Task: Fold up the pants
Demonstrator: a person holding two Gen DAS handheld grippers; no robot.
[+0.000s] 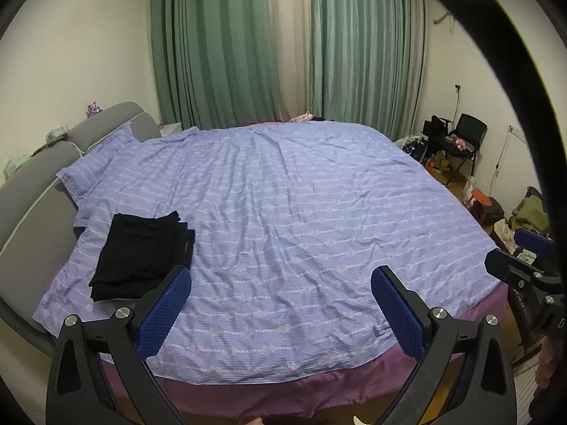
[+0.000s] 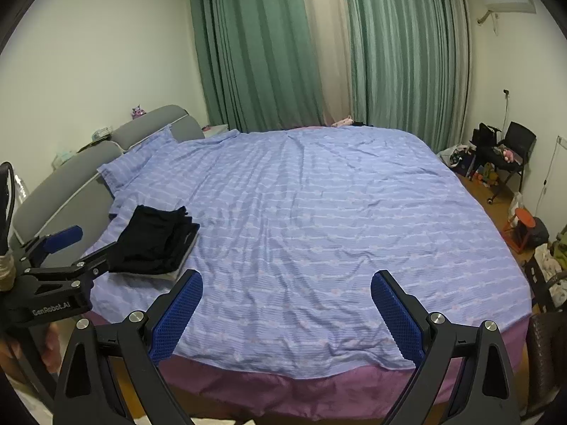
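Folded black pants (image 1: 141, 255) lie at the lower left of the bed (image 1: 301, 212); left claw (image 1: 280, 311) and right claw (image 2: 287, 315) hover spread wide, both holding nothing

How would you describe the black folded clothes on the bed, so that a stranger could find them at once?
Start from the large bed with the lilac striped cover. Go to its left side, near the grey headboard and just below the pillow. There lies a neat stack of folded black pants, the only dark thing on the pale cover.
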